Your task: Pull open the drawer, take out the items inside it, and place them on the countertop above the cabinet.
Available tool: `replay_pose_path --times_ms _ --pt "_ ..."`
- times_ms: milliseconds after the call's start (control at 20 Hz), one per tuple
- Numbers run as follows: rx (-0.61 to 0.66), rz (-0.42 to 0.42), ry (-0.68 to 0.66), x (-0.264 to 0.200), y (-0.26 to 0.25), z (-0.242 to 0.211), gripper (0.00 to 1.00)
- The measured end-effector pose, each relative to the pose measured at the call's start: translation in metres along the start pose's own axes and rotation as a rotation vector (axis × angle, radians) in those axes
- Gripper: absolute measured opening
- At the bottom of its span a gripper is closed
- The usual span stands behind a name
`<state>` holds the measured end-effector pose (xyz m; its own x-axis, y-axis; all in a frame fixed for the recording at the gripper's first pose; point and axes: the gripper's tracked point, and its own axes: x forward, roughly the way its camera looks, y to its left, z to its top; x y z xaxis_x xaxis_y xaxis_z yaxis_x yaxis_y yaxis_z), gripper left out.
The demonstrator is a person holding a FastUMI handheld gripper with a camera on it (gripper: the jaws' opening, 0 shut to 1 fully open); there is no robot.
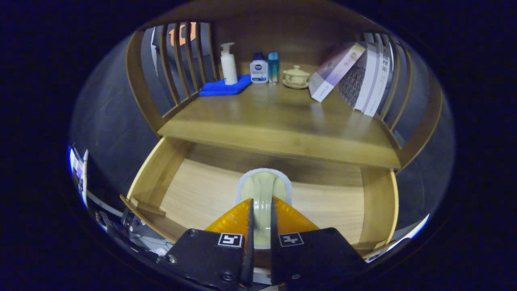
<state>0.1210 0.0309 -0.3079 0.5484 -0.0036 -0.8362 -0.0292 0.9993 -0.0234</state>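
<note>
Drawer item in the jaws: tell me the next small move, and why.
Probably lift straight up. The gripper looks shut on the pale green brush, jaws pressing its handle, inside the open drawer. It must clear the countertop edge above before moving forward onto it.

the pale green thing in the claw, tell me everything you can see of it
The pale green item looks smooth and glossy, like plastic, with a rounded arched top and a narrower stem running down between the claw fingers, which are closed on its two sides. A white, fuzzy-looking pad edges its upper end. It stands roughly upright over the open wooden drawer, just below the countertop's front edge. Its lower end is hidden behind the claw, and whether it touches the drawer floor cannot be told.
</note>
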Motion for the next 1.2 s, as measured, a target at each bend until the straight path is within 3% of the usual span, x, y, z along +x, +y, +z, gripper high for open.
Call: replay_pose_path --times_ms 200,500,950,1200 --pt "-0.003 0.014 -0.067 -0.022 -0.003 0.033 0.2" --pt "-0.019 -0.031 -0.111 -0.028 -0.02 0.087 0.2" --pt "0.022 -0.099 -0.104 0.022 -0.044 0.149 0.2" --pt "0.043 -0.101 -0.09 0.055 -0.047 0.159 0.2"
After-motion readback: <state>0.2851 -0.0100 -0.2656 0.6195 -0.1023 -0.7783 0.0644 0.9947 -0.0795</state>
